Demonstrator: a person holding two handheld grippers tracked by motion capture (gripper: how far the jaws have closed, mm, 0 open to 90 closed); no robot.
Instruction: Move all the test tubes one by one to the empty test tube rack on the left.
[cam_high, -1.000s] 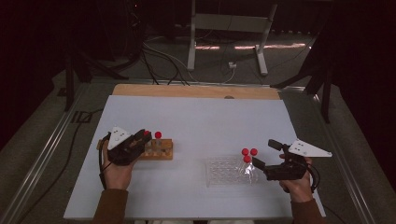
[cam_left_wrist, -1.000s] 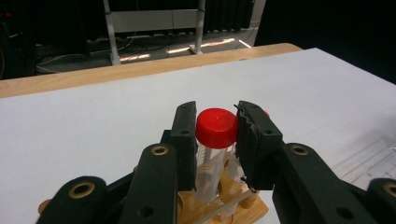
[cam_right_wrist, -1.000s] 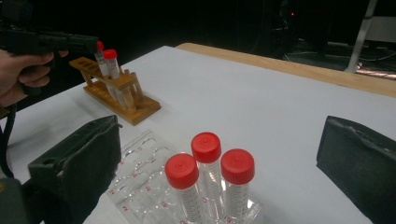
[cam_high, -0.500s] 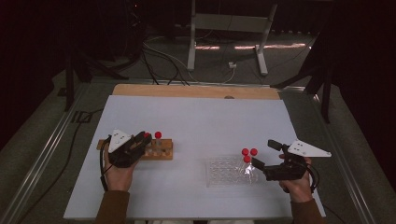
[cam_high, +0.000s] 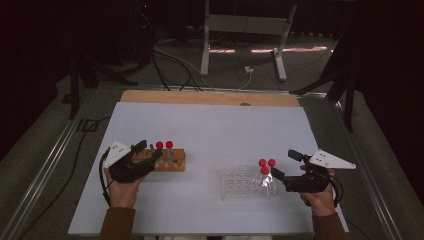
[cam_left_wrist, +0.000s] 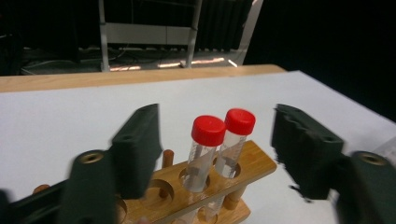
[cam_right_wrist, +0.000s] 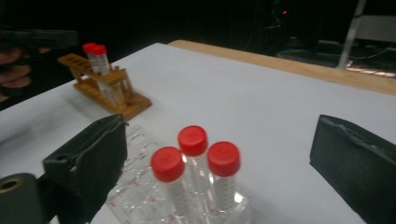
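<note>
High view: left gripper (cam_high: 148, 153) sits at the near-left end of the wooden rack (cam_high: 172, 161), where two red-capped tubes (cam_high: 164, 145) stand upright; right gripper (cam_high: 283, 165) waits just right of the clear rack (cam_high: 240, 183) holding three more capped tubes (cam_high: 266, 164). Looks like tubes are being moved between the racks, one hand per rack. Left gripper view: jaws have just been opening and stand apart on either side of the two tubes (cam_left_wrist: 219, 140), pads clear of them, so likely a fresh release into the wooden rack (cam_left_wrist: 233, 175). Right gripper view: jaws wide, just closing a little, framing the three tubes (cam_right_wrist: 196, 161) without touching; probably lining up the next pick from the clear rack (cam_right_wrist: 140, 186).
</note>
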